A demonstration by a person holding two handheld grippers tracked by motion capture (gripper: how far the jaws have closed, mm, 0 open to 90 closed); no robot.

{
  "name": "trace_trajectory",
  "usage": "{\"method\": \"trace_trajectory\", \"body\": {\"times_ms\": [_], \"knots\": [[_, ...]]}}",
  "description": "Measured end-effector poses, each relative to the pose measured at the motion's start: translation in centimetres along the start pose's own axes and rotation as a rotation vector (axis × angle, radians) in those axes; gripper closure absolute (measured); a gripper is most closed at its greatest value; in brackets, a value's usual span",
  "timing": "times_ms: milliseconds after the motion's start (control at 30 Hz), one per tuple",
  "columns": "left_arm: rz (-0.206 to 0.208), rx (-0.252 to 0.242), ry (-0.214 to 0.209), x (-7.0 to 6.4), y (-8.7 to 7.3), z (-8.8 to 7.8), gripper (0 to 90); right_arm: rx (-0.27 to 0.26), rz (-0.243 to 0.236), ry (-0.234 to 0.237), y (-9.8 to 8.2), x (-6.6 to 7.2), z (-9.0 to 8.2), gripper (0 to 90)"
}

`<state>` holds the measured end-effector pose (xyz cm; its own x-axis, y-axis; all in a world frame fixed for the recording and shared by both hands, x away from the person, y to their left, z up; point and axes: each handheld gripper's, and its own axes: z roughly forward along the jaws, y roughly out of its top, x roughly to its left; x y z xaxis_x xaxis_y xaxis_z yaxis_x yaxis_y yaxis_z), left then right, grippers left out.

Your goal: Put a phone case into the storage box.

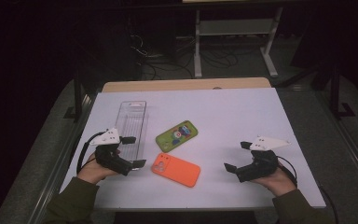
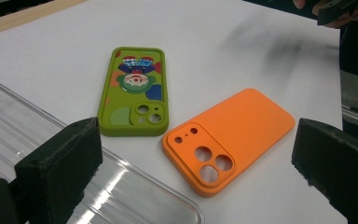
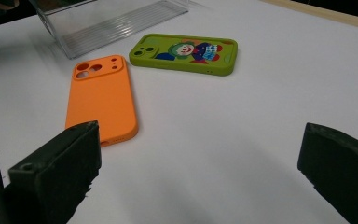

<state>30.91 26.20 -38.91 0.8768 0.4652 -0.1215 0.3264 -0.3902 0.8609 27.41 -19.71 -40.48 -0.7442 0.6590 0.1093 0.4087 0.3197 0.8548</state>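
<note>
Two phone cases lie between the grippers on the white table [image 1: 242, 116]. The left gripper [image 1: 133, 151] has its jaws spread wide and empty; the orange case [image 1: 176, 169] lies just ahead of it, the green case [image 1: 177, 135] a little beyond. The right gripper [image 1: 237, 155], also spread and empty, sits well apart from both.

Setting: lab or recording workspace. Evidence: white table [image 1: 242, 116] over wooden bench edge; dark surrounds; tangled floor cables [image 1: 168, 63] beyond far edge; white metal stand legs [image 1: 198, 46] behind.
</note>
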Motion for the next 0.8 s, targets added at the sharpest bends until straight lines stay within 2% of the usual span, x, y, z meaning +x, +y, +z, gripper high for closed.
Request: {"method": "trace_trajectory", "body": {"times_ms": [300,367,467,700,800], "knots": [[0.007,0.001,0.002,0.0,0.1,0.0,1.4,0.009,-0.006,-0.002,0.3,0.2,0.2,0.0],[0.026,0.014,0.005,-0.1,0.2,0.0,1.4,0.013,-0.004,-0.001,0.4,0.2,0.2,0.0],[0.027,0.017,0.004,-0.1,0.2,0.0,1.4,0.022,-0.008,-0.009,1.0,0.3,0.4,0.0],[0.015,0.009,-0.002,-0.1,0.1,-0.1,1.4,0.054,0.002,-0.011,1.9,0.3,1.0,0.0],[0.006,-0.006,-0.005,-0.1,0.2,-0.2,1.4,0.079,-0.008,-0.012,2.3,0.3,1.3,0.0]]}}
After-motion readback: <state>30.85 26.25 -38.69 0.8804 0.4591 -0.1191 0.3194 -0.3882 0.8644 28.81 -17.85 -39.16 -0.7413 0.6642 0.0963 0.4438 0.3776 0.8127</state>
